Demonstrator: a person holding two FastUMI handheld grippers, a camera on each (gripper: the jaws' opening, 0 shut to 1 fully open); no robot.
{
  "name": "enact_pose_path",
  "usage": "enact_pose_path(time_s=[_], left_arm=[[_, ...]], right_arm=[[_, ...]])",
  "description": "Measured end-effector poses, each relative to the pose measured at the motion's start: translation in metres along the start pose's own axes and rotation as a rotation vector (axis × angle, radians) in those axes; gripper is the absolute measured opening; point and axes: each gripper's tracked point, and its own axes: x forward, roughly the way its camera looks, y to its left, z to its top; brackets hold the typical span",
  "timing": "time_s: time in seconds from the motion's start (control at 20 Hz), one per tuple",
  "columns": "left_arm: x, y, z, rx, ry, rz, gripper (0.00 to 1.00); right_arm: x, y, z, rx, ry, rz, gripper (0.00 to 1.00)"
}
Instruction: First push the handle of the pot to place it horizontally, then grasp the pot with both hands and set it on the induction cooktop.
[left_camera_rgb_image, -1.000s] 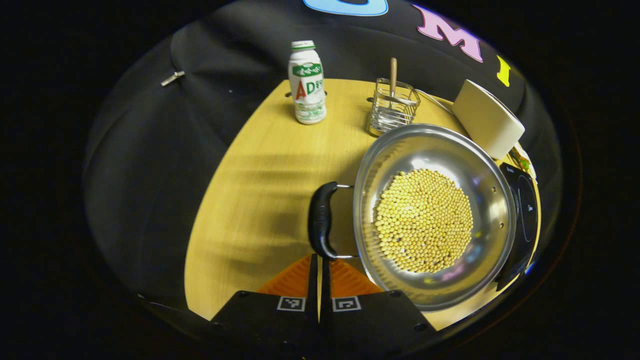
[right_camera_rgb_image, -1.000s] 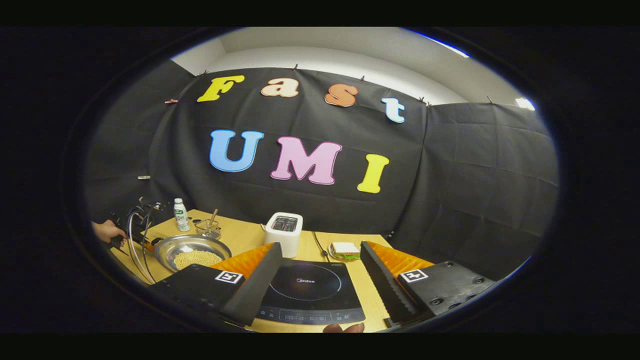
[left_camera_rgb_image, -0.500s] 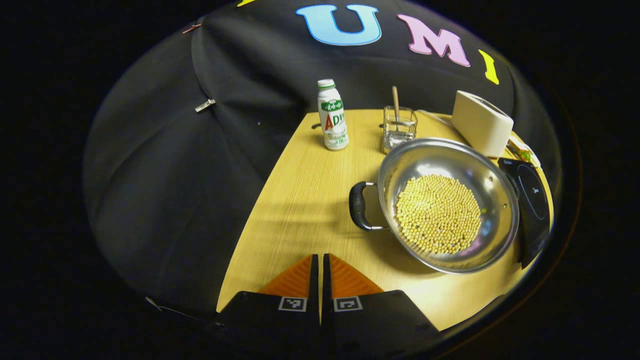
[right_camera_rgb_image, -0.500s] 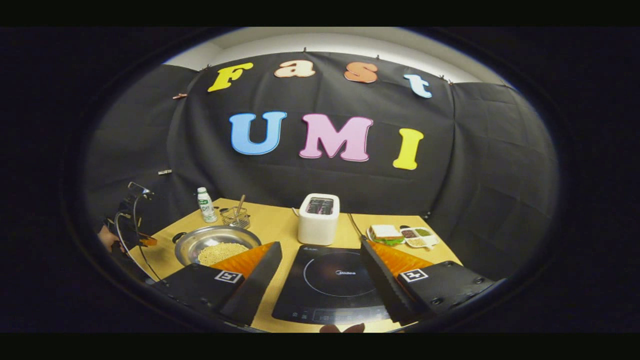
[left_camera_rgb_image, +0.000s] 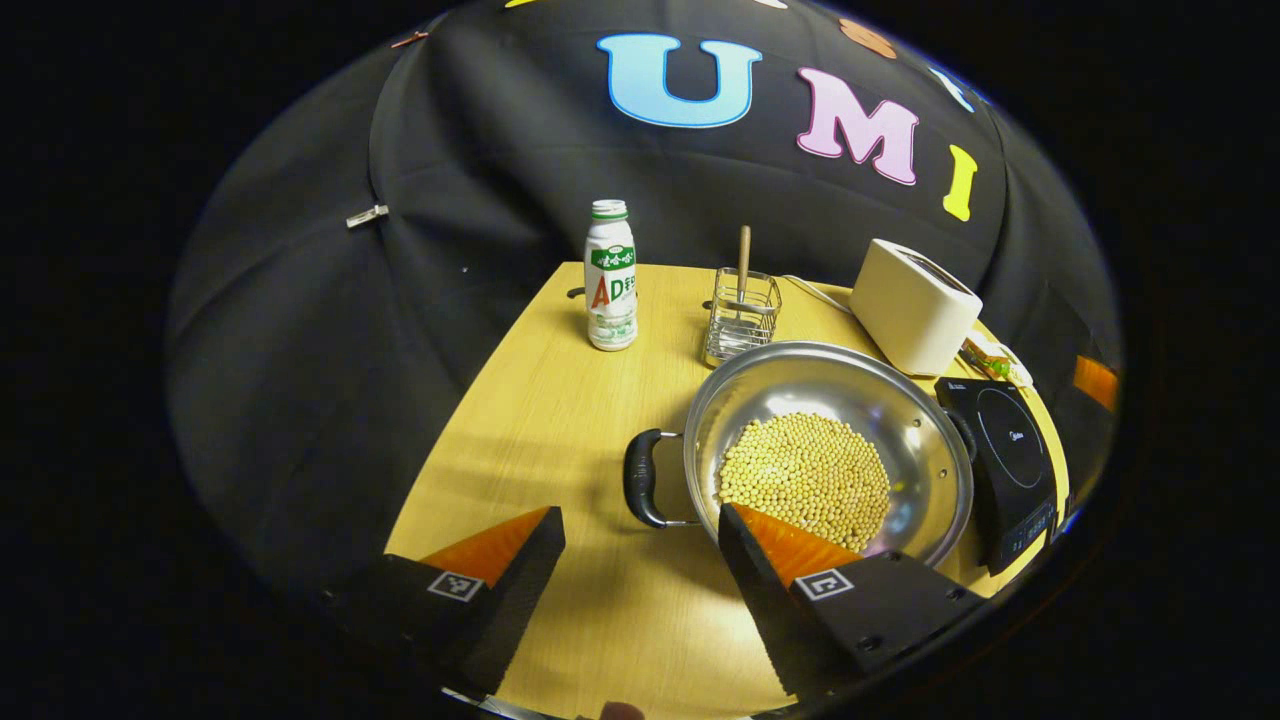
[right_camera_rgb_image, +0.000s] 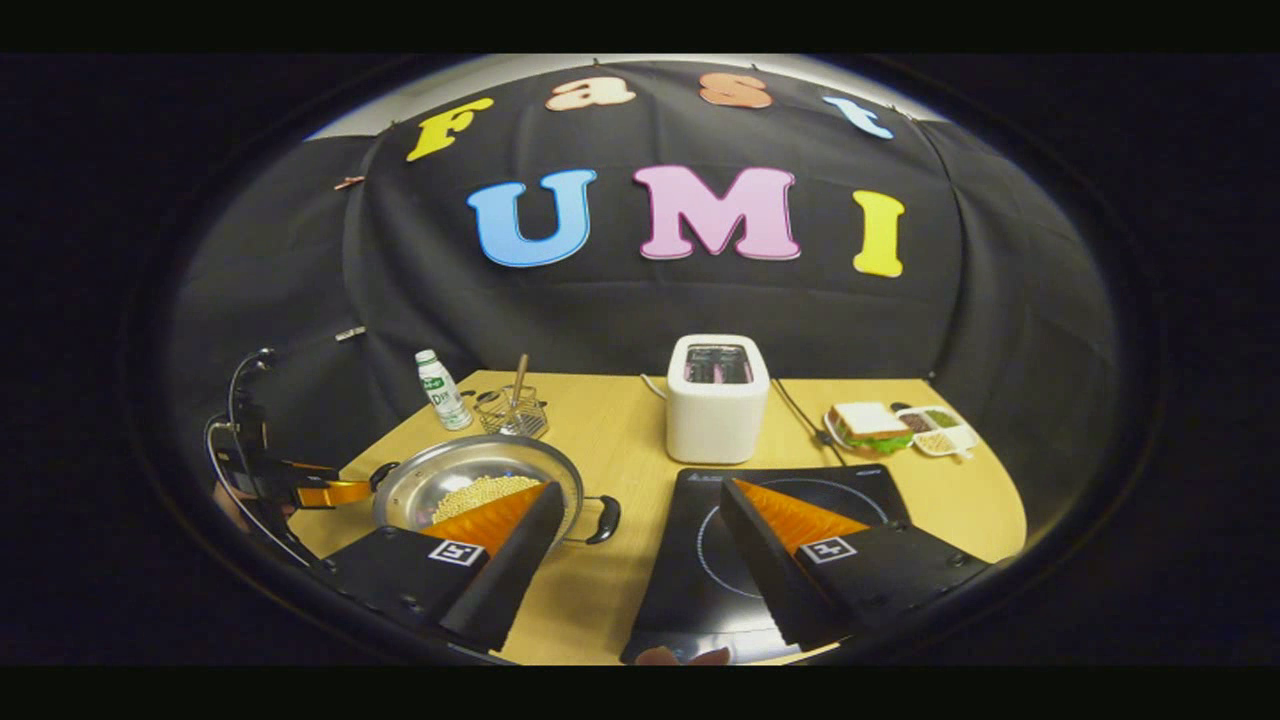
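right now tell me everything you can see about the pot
The pot is a wide, shallow, shiny steel pan holding a mound of soybeans. It has two black loop handles: one facing the open left gripper, the other towards the induction cooktop. It sits upright on the wooden table, left of the cooktop. Neither gripper touches it.

My left claw (left_camera_rgb_image: 640, 545), shut against the pot (left_camera_rgb_image: 828, 452) handle (left_camera_rgb_image: 642, 478) a second ago, has pulled back and now gapes wide. My right claw (right_camera_rgb_image: 640, 515) has swung leftward and down, so the pot's right handle (right_camera_rgb_image: 604, 520) comes into sight beside the cooktop (right_camera_rgb_image: 700, 560).
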Motion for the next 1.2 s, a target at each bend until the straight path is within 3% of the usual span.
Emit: enact_pose_path(time_s=[0.2, 0.75, 0.8, 0.95, 1.0, 1.05, 1.1, 1.15, 1.2], left_arm=[[0.024, -0.009, 0.001, -0.064, 0.007, -0.037, 0.97], [0.063, -0.015, 0.006, -0.041, 0.013, -0.039, 0.94], [0.065, -0.016, 0.006, -0.032, 0.015, -0.037, 0.94], [0.074, -0.019, 0.008, -0.025, 0.017, -0.045, 0.94], [0.076, -0.019, 0.007, -0.028, 0.019, -0.045, 0.94], [0.078, -0.019, 0.006, -0.033, 0.023, -0.043, 0.94], [0.080, -0.016, 0.005, -0.035, 0.025, -0.032, 0.93], [0.082, -0.014, 0.004, -0.035, 0.028, -0.024, 0.89], [0.083, -0.009, 0.003, -0.031, 0.032, -0.010, 0.85]], right_arm=[[0.038, 0.014, -0.014, 0.027, 0.046, 0.030, 0.99], [0.113, 0.026, -0.097, 0.018, 0.263, 0.015, 1.00], [0.117, 0.027, -0.102, 0.037, 0.278, 0.014, 0.94], [0.128, 0.033, -0.117, 0.061, 0.311, 0.022, 0.98], [0.129, 0.035, -0.122, 0.065, 0.325, 0.030, 0.96], [0.131, 0.038, -0.128, 0.071, 0.346, 0.037, 0.86], [0.131, 0.037, -0.133, 0.077, 0.362, 0.035, 0.89], [0.132, 0.036, -0.135, 0.079, 0.366, 0.025, 0.79], [0.134, 0.039, -0.135, 0.091, 0.367, 0.030, 0.79]])
